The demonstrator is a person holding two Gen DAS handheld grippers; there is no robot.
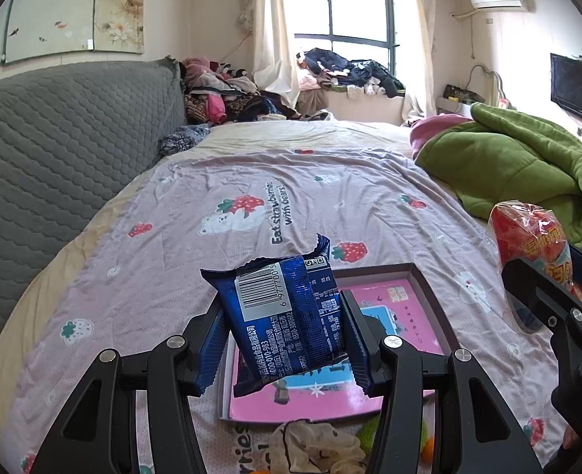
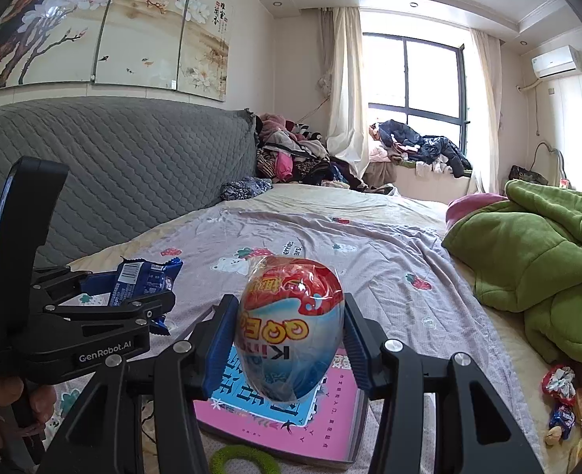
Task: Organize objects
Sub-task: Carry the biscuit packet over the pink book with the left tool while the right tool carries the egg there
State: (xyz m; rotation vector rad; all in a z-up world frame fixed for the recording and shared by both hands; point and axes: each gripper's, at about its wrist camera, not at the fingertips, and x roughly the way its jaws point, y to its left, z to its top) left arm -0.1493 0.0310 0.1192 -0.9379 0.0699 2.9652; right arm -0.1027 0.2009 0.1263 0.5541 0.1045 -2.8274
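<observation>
The left gripper (image 1: pixel 285 339) holds one blue packet (image 1: pixel 287 316) between its fingers, above the pink box (image 1: pixel 385 296). The right gripper (image 2: pixel 291 343) clamps one egg (image 2: pixel 291 328) over the same box, on the bed (image 2: pixel 370 245).

Bright window (image 1: pixel 340 19) daylight, fisheye-warped edges

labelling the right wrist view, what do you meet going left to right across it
black left gripper shut on the blue foil snack packet → red and blue plastic-wrapped egg toy held in the right gripper → crumpled green fleece blanket
</observation>
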